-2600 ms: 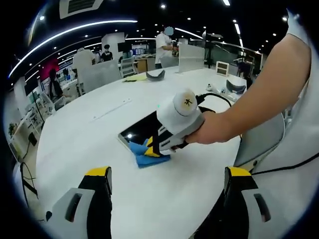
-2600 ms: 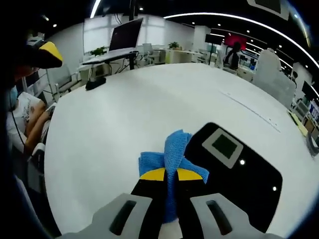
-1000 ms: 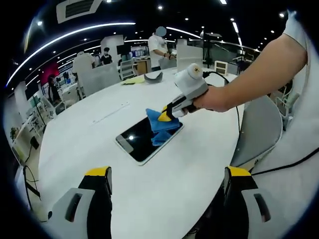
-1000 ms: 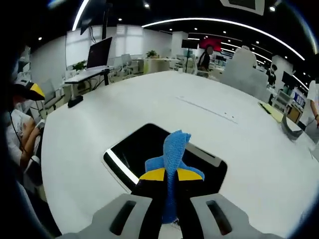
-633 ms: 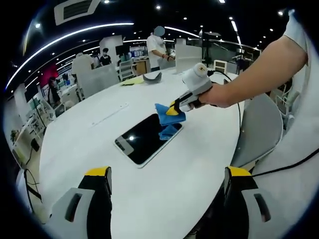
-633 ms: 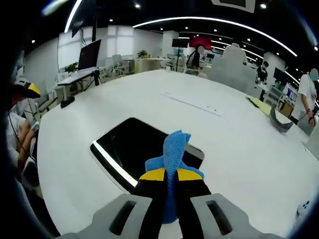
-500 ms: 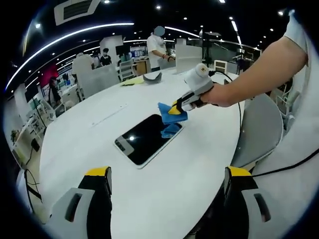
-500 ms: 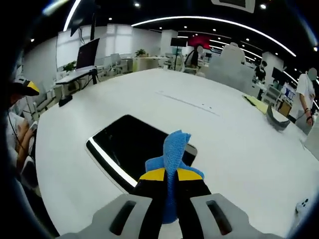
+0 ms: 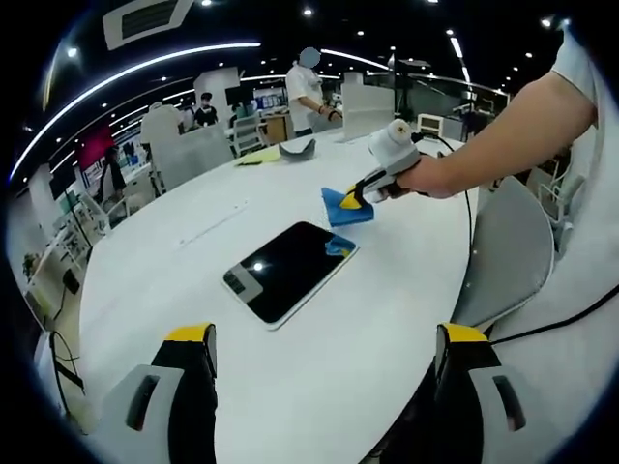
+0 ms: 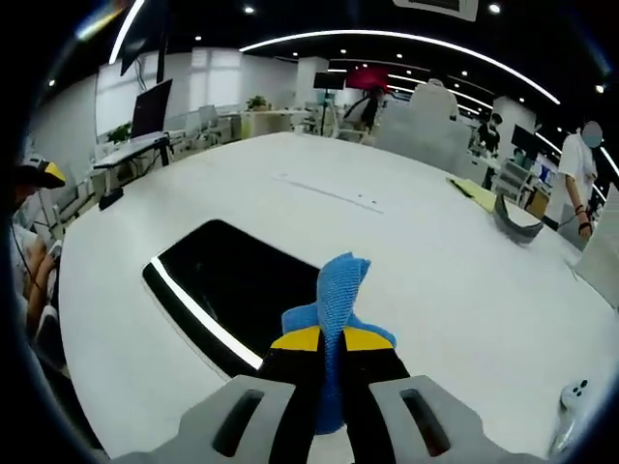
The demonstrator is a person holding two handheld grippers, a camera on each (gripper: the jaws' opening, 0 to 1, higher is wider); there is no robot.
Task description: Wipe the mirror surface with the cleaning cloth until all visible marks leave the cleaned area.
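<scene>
Right gripper (image 10: 332,340), jaws pinched tight on the soft, limp blue cleaning cloth (image 10: 336,285), holds it just past the dark mirror (image 9: 289,270) lying flat on the white worktop (image 9: 193,261); left gripper (image 9: 324,333) waits open.

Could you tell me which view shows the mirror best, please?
The left gripper view: the whole mirror lies flat on the table, every edge visible, cloth lifted beyond it. In the right gripper view the mirror is partly hidden by the right gripper.
</scene>
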